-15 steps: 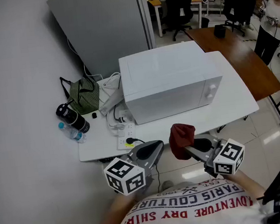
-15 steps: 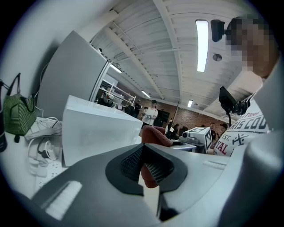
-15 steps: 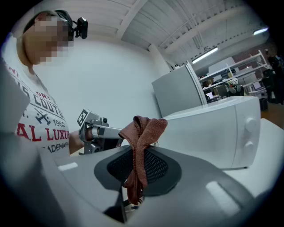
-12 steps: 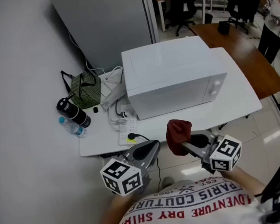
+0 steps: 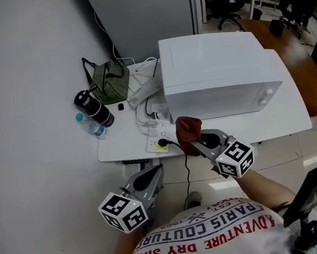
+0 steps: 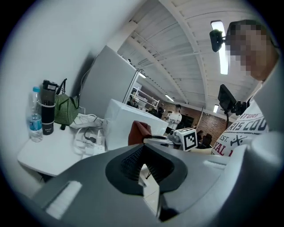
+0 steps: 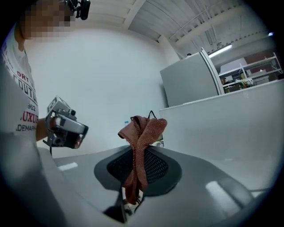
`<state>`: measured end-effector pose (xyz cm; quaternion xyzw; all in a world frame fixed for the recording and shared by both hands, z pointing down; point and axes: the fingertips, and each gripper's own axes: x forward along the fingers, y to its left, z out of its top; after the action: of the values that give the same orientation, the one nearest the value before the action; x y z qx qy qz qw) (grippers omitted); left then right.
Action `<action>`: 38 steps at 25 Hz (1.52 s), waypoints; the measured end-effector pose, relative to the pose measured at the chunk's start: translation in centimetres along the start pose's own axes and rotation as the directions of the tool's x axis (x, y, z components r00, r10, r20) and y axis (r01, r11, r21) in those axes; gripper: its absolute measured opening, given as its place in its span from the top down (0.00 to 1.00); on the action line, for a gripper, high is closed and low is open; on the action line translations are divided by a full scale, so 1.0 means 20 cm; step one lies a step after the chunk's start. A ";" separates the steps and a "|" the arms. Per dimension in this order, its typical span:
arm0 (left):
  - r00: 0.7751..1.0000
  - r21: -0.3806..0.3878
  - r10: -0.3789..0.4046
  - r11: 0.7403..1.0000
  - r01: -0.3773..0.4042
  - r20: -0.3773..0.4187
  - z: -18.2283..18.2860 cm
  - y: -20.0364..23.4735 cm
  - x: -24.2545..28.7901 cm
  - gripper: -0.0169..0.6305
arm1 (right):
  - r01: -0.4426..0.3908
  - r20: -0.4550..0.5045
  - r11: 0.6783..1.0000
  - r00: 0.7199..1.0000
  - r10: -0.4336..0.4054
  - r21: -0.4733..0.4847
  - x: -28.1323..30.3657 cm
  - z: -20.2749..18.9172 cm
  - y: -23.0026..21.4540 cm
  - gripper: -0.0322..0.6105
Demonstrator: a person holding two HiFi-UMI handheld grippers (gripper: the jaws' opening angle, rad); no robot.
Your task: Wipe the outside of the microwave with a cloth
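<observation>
The white microwave stands on a white table, its door side facing me. My right gripper is shut on a reddish-brown cloth, bunched and held just off the microwave's front lower left corner. In the right gripper view the cloth sticks up from the shut jaws beside the microwave's white wall. My left gripper hangs low below the table's front edge, jaws shut with nothing between them. The left gripper view shows the microwave and the cloth ahead.
Left of the microwave lie a power strip with cables, a green striped bag, a black flask and a small water bottle. A grey cabinet stands behind. A brown table adjoins at the right.
My right gripper has carried the cloth forward and up to the microwave's front left corner. The left gripper dropped back below the table edge. The head view shifted left.
</observation>
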<state>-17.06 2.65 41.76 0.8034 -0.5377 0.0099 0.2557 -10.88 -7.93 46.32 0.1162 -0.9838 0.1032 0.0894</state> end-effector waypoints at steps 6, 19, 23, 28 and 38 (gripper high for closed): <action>0.998 -0.021 0.067 0.998 -0.067 -0.004 -0.03 0.11 -0.08 0.96 | 0.028 -0.095 0.997 0.995 -0.035 -0.077 0.26 -0.22 -0.13 0.88; 0.996 -0.032 0.072 0.997 -0.073 -0.049 -0.01 0.24 -0.02 0.96 | 0.108 -0.153 0.984 0.980 -0.129 -0.140 0.48 -0.37 -0.36 0.88; 0.996 -0.018 0.042 0.999 -0.043 -0.076 0.02 0.23 0.07 0.96 | 0.178 -0.141 0.978 0.971 -0.193 -0.112 0.39 -0.38 -0.48 0.88; 0.995 0.008 -0.026 1.000 0.027 -0.093 0.05 0.16 0.22 0.96 | 0.294 -0.123 0.954 0.946 -0.299 -0.061 0.17 -0.38 -0.68 0.88; 0.967 0.050 -0.200 0.976 0.210 -0.157 0.06 -0.07 0.56 0.96 | 0.513 -0.108 0.858 0.853 -0.510 0.004 -0.37 -0.43 -1.03 0.88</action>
<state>-11.50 -7.21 43.39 0.8596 -0.4302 0.0619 0.2688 2.53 -24.01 56.89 0.3694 -0.9098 0.0975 0.1624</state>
